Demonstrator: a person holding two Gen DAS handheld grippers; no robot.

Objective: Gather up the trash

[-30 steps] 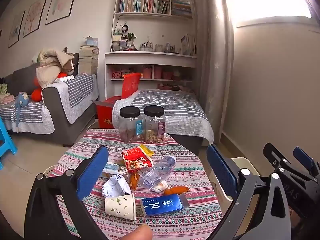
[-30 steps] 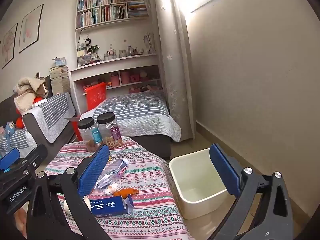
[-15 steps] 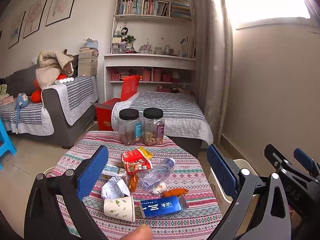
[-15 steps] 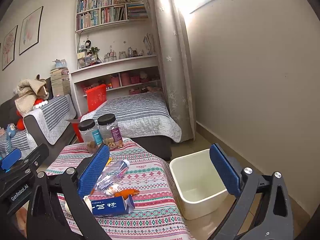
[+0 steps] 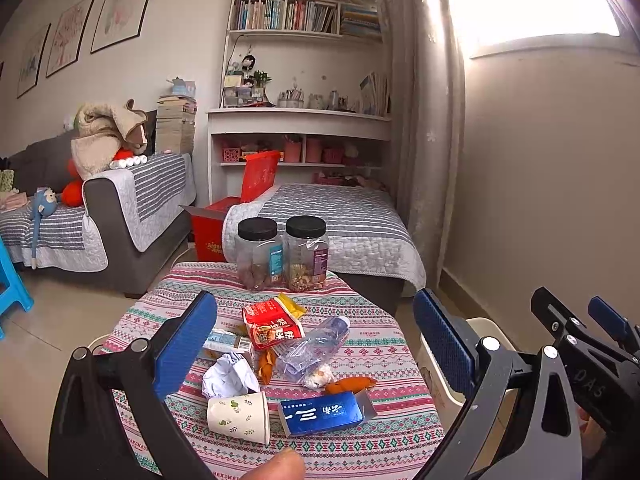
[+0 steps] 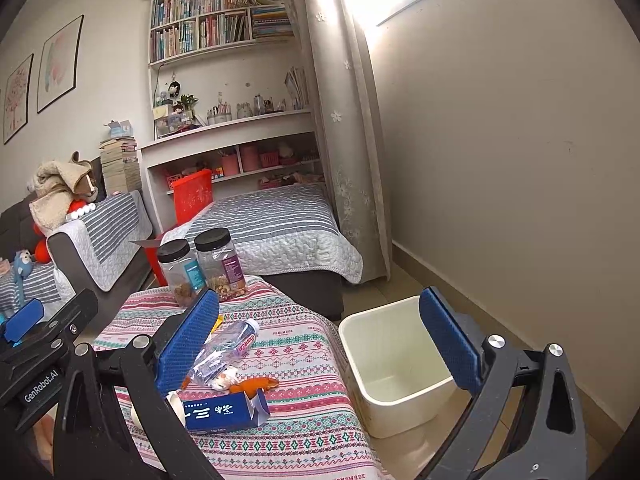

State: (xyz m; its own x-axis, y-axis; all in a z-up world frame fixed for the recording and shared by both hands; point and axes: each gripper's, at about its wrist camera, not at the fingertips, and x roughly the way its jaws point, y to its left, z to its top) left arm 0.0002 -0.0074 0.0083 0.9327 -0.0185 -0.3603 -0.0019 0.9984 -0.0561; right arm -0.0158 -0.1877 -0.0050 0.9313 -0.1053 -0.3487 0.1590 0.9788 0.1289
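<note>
Trash lies on a round table with a patterned cloth (image 5: 384,440): a blue carton (image 5: 326,412), a paper cup on its side (image 5: 238,416), a crumpled white paper (image 5: 230,374), a crushed clear bottle (image 5: 312,350), a red snack bag (image 5: 272,324) and orange peel (image 5: 350,385). The carton (image 6: 224,410) and bottle (image 6: 224,350) also show in the right wrist view. A cream bin (image 6: 394,364) stands on the floor right of the table. My left gripper (image 5: 314,344) is open and empty above the trash. My right gripper (image 6: 318,344) is open and empty, above the table's right edge.
Two black-lidded jars (image 5: 282,252) stand at the table's far side. Behind are a striped bed (image 5: 332,216), a red box (image 5: 224,216), a sofa (image 5: 100,216), shelves and a curtain. A blue stool (image 5: 12,284) is at the left. A wall runs along the right.
Both grippers have drifted slightly, so the table sits a touch lower in view. Nothing was taken hold of and both stay open.
</note>
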